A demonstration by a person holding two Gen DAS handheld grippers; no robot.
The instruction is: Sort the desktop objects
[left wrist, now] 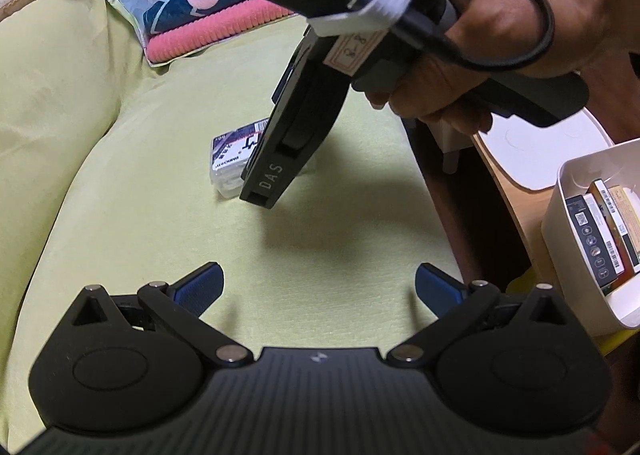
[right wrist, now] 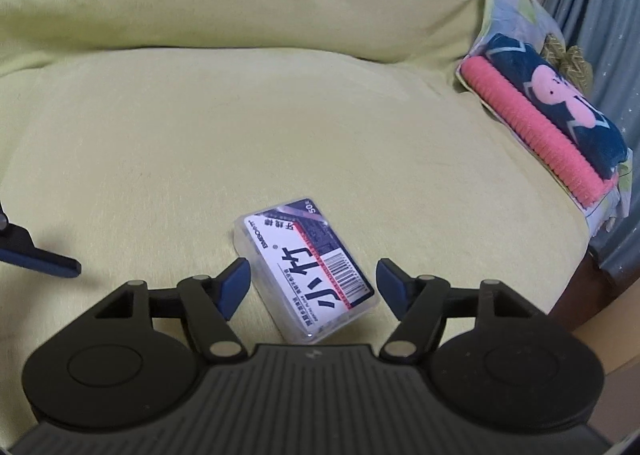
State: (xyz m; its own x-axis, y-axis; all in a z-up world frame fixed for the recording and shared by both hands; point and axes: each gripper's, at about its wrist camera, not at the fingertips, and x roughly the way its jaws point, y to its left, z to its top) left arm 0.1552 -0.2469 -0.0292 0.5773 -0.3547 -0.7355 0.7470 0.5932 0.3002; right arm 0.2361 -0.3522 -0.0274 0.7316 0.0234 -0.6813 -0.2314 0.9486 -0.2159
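A: What did the left wrist view show?

B: The left gripper (left wrist: 320,287) hung over the yellow-green cushion (left wrist: 120,195) with its blue pads spread wide and nothing between them. Farther off, the person's hand (left wrist: 480,55) held the right gripper (left wrist: 260,195) tilted down over a clear plastic box (left wrist: 226,163) with a printed label, hiding the box's right part. At the right edge stood a white bin (left wrist: 572,195) with small boxes upright inside.

A: And the right wrist view?

B: The right gripper (right wrist: 314,283) had its jaws apart with the clear plastic box (right wrist: 304,271) lying flat on the cushion (right wrist: 200,135) between them, a visible gap on each side. A folded pink and navy cloth (right wrist: 552,127) lay far right. One pad of the left gripper (right wrist: 40,259) showed at the left edge.
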